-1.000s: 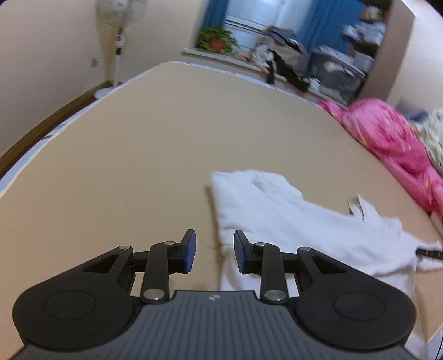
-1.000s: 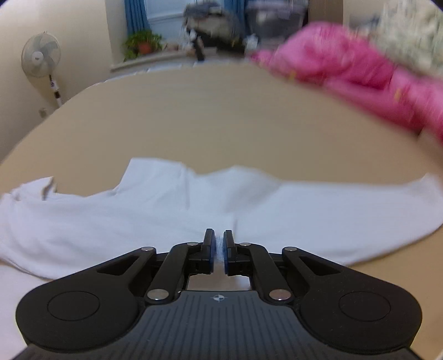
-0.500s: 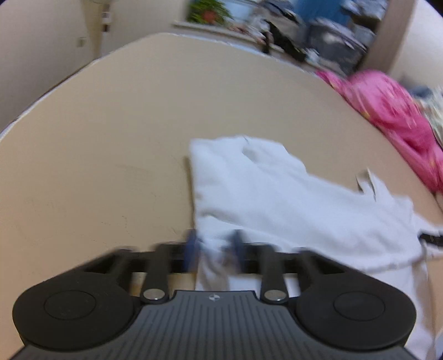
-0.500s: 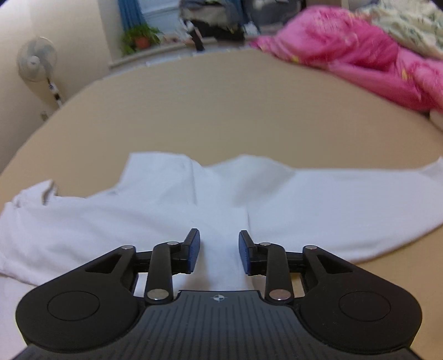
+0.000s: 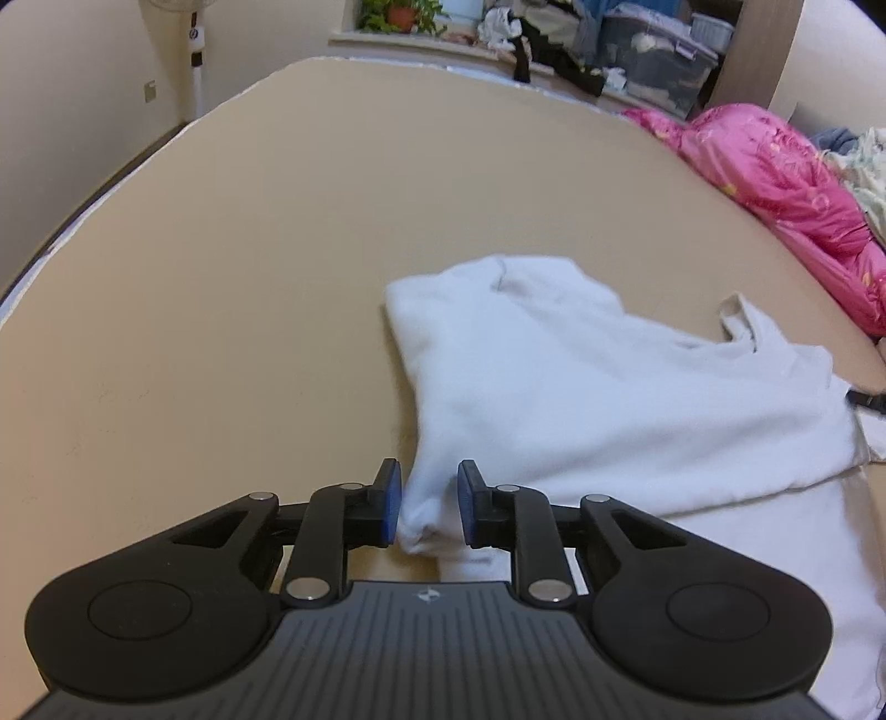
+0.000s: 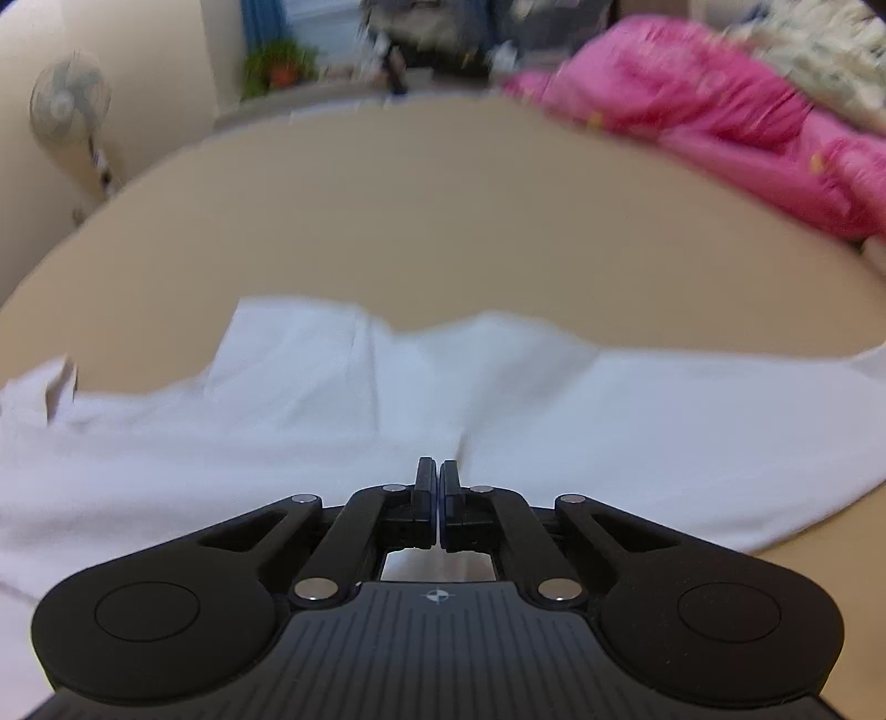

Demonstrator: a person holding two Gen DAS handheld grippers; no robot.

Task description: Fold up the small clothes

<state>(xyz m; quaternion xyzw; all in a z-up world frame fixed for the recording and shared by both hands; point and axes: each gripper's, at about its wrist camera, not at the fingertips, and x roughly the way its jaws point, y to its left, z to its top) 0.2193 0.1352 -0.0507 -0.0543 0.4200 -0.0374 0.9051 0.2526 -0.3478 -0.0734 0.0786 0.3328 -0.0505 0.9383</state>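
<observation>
A white garment (image 5: 581,387) lies spread and rumpled on the tan bed surface (image 5: 249,249). My left gripper (image 5: 427,512) is at its near left corner. A bunched fold of the cloth fills the gap between the blue pads and touches both, while the jaws are opening. In the right wrist view the same garment (image 6: 609,421) stretches across the frame. My right gripper (image 6: 437,498) rests over its middle with the pads pressed together. A small crease runs up from its tips, and I cannot see whether any cloth is caught.
A pink quilt (image 5: 775,171) and patterned bedding are heaped along the bed's right side. A windowsill with a plant (image 5: 398,11), clothes and storage boxes lies beyond the far edge. A standing fan (image 6: 66,105) is by the left wall.
My left gripper dropped onto the garment's near left corner and now has a fold between its pads. My right gripper opened over the cloth, then closed fully.
</observation>
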